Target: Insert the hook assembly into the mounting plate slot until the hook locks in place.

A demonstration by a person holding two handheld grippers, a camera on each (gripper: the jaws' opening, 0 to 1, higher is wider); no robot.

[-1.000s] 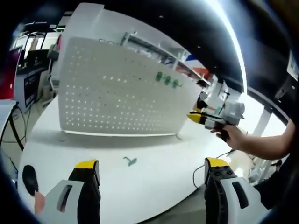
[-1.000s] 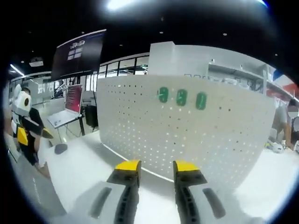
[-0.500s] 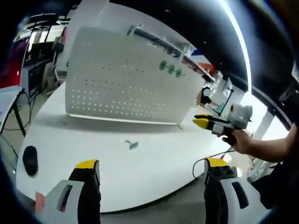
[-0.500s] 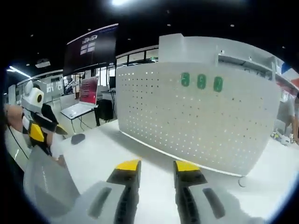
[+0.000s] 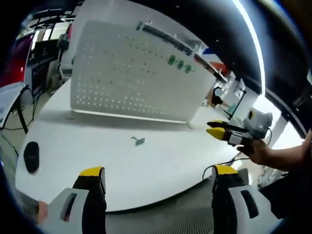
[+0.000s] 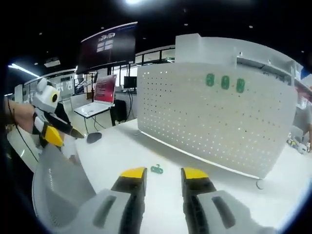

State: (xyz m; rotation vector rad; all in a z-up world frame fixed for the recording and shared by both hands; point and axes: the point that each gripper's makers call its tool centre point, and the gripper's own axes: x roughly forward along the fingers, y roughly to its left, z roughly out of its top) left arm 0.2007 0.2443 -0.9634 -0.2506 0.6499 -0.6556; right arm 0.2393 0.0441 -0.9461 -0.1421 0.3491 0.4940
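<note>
In the left gripper view, a small green hook assembly (image 5: 138,141) lay on the white round worktop (image 5: 161,165) before the upright white perforated mounting plate (image 5: 131,78); a black mouse (image 5: 30,157) sat left. The left tool (image 5: 155,173) gaped wide, empty. In the right gripper view, an open laptop (image 6: 97,105) stood behind; the right tool (image 6: 163,174) was narrow, holding nothing, near the hook assembly (image 6: 157,169).

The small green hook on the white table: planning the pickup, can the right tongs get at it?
Probably yes: the small green hook lies on bare white table just ahead of the open right tongs.
</note>
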